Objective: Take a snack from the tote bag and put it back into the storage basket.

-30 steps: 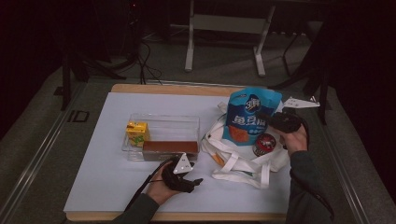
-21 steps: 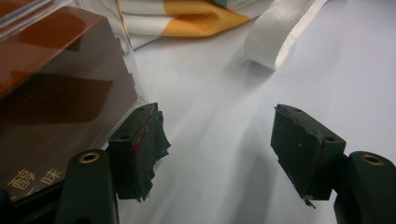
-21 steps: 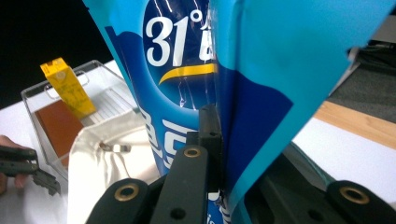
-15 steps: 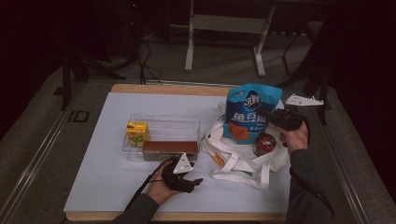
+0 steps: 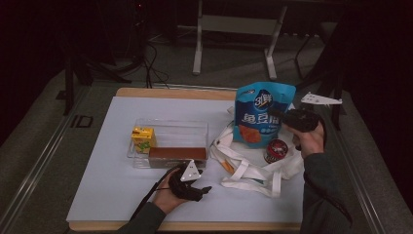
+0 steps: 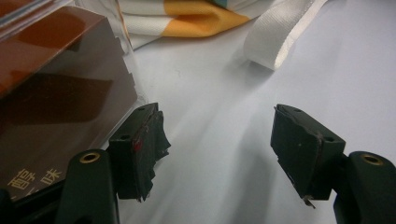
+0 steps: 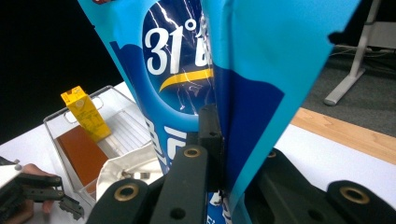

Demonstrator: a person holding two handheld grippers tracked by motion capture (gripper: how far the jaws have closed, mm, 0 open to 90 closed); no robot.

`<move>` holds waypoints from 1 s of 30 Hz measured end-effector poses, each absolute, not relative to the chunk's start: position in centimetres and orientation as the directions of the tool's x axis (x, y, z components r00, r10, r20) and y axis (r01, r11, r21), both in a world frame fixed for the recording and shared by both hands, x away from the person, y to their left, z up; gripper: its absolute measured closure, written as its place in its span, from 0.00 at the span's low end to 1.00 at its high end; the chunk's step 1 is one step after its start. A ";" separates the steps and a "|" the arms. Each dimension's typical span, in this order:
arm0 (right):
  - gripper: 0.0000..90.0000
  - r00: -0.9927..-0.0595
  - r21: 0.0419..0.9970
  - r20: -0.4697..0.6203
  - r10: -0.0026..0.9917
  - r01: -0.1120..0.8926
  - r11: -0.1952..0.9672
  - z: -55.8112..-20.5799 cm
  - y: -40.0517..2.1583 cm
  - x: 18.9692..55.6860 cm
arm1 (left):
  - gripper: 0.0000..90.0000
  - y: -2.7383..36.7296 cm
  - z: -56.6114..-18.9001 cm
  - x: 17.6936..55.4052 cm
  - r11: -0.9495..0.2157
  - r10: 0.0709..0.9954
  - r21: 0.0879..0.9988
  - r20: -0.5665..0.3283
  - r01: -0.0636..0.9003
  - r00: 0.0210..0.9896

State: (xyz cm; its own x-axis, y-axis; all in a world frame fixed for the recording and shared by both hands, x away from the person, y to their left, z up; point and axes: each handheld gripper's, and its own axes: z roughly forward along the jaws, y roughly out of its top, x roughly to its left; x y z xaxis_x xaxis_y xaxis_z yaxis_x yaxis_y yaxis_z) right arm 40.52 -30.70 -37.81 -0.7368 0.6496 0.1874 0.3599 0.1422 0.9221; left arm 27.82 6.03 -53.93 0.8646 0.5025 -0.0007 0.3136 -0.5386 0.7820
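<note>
A blue snack bag (image 5: 262, 114) is held upright above the white tote bag (image 5: 248, 165), with my right gripper (image 5: 278, 115) shut on its right edge. In the right gripper view the bag (image 7: 224, 70) is pinched between the jaws of that gripper (image 7: 219, 140). A dark round can (image 5: 276, 149) lies on the tote. My left gripper (image 5: 200, 190) rests open on the white table near the front edge. In the left gripper view its jaws (image 6: 219, 140) stand apart beside the brown box (image 6: 51, 98), with nothing between them.
A clear tray (image 5: 168, 130) holds a yellow juice carton (image 5: 143, 138) and the brown box (image 5: 176, 156). A tote strap (image 6: 280, 32) lies ahead of the left gripper. Table legs and cables stand on the floor beyond the table's wooden far edge (image 5: 175, 92).
The right gripper has lifted the blue bag slightly and shifted it a little to the right. The left gripper has stayed in place.
</note>
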 end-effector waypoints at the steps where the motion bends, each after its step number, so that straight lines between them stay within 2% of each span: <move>1: 0.99 -0.736 0.920 0.192 0.649 0.365 0.142 -37.7 -30.7 40.5 | 0.37 6.0 -53.9 27.8 -0.538 0.503 0.782 -0.001 0.314 0.864; 30: 0.99 -0.745 0.926 0.145 0.651 0.334 0.176 -34.8 -30.2 39.1 | 0.37 6.0 -53.9 27.8 -0.536 0.503 0.783 -0.003 0.315 0.864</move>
